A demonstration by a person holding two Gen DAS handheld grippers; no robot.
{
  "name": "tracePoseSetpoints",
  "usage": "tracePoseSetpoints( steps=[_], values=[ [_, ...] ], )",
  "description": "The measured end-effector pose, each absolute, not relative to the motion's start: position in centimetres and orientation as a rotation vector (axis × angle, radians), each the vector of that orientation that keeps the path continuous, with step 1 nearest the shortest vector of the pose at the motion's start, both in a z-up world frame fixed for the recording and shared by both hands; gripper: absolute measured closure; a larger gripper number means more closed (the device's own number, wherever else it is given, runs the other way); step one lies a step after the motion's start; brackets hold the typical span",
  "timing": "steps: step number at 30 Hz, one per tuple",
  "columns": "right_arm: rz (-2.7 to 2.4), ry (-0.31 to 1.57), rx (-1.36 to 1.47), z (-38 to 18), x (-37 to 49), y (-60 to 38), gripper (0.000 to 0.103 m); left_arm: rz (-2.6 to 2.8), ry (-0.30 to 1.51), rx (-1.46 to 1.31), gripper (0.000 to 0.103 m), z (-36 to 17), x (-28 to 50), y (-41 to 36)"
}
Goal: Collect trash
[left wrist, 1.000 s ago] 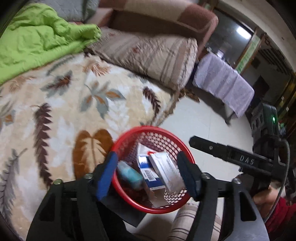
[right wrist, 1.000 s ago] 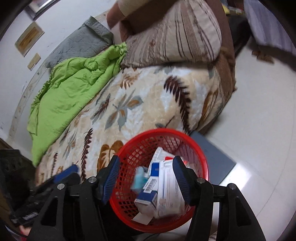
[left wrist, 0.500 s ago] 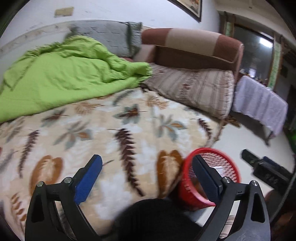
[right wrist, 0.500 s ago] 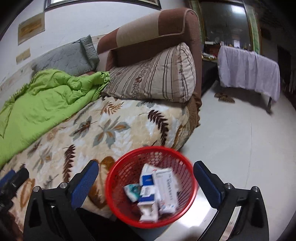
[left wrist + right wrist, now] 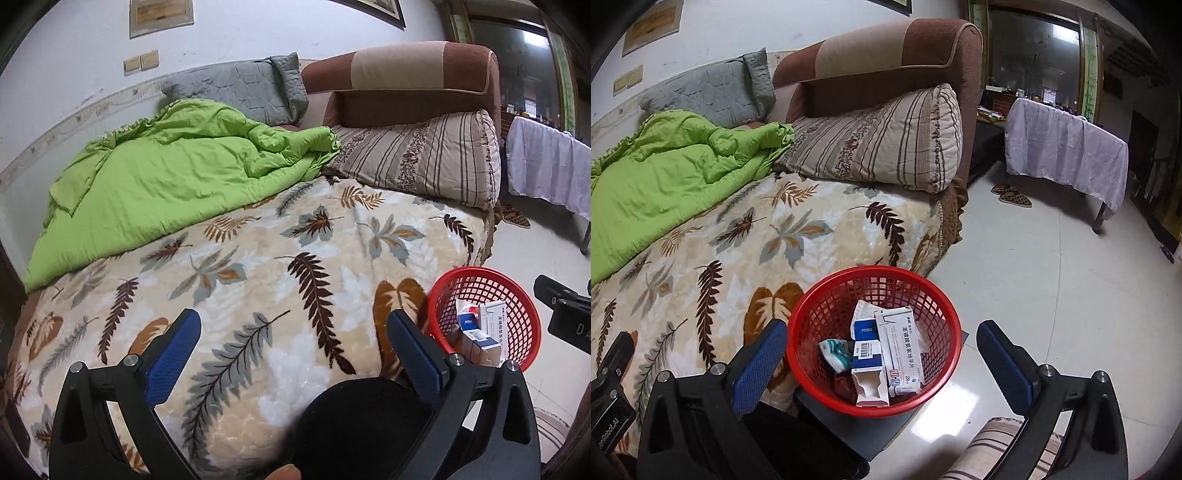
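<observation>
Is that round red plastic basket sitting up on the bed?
No, the round red plastic mesh basket stands on the floor beside the leaf-patterned bed blanket.

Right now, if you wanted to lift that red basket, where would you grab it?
Probably the basket by its rim, coming from above. It stands upright on the floor, the rim is thin and open all round, and the boxes sit low inside, clear of it. One jaw inside the mesh wall, one outside.

Open floor [image 5: 1034, 277] right of basket [image 5: 812, 314], bed [image 5: 720, 240] left
</observation>
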State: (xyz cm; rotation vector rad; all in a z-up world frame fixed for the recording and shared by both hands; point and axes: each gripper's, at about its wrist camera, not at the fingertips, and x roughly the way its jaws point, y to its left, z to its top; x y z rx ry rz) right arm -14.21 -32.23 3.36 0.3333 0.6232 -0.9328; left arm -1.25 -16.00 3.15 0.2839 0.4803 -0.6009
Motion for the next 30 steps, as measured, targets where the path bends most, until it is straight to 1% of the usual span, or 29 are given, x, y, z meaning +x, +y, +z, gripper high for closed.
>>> tracePoseSetpoints(
  steps=[16,30],
  values=[
    [-0.904,0.636,0.352,2.89,-13.99,-32.49,0.000,-0.555,0.484,0.336,0.003,3.18,-1.40,-16.72],
    [-0.901,0.642,0.353,2.94,-13.84,-32.42,0.000,-0.571,0.493,0.327,0.003,3.13,-1.39,-16.72]
  ],
)
